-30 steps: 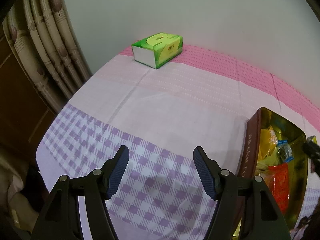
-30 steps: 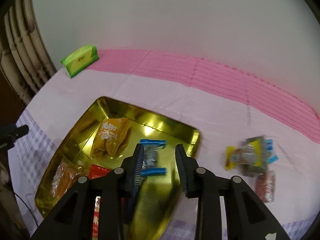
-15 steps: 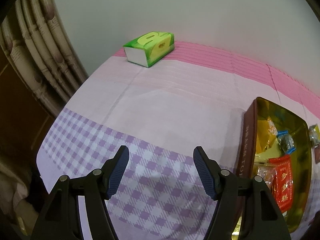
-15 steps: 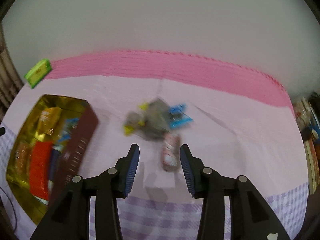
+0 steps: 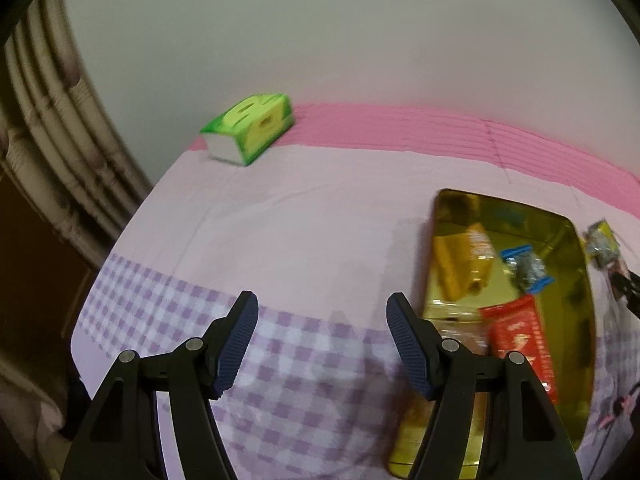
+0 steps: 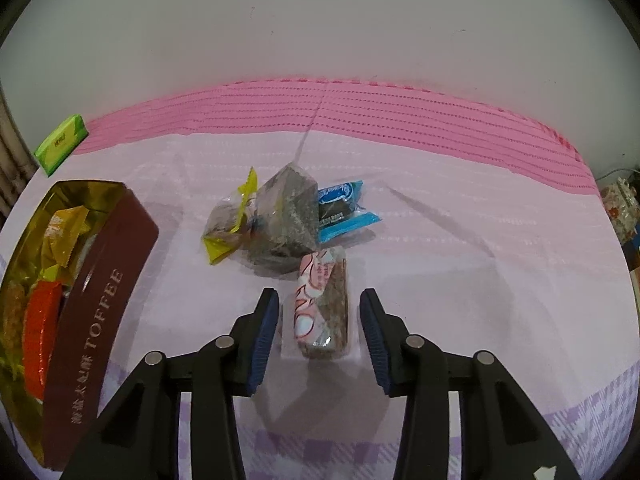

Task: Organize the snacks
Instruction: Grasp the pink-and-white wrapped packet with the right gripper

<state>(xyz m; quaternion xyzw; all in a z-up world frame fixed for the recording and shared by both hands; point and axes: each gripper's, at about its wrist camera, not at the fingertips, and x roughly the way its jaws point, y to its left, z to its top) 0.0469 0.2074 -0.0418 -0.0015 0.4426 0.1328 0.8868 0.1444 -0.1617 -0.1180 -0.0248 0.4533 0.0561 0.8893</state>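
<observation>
A brown toffee tin (image 6: 100,312) with a gold inside holds several snack packs; it also shows in the left wrist view (image 5: 576,240). In the right wrist view a small pile of wrapped snacks (image 6: 288,216) lies on the cloth. A pink-and-white wrapped snack (image 6: 322,304) lies nearest. My right gripper (image 6: 318,336) is open, its fingers on either side of that snack, low over the cloth. My left gripper (image 5: 322,344) is open and empty over the checked cloth, left of the tin.
A green tissue box (image 5: 250,126) stands at the back left by the wall; it also shows in the right wrist view (image 6: 62,144). Curtains (image 5: 60,140) hang at the left. Clutter (image 6: 622,208) sits past the table's right edge.
My right gripper has swung from over the tin to the loose snacks and come down around the pink-wrapped one. The left gripper has turned to the right, bringing the tin more into view.
</observation>
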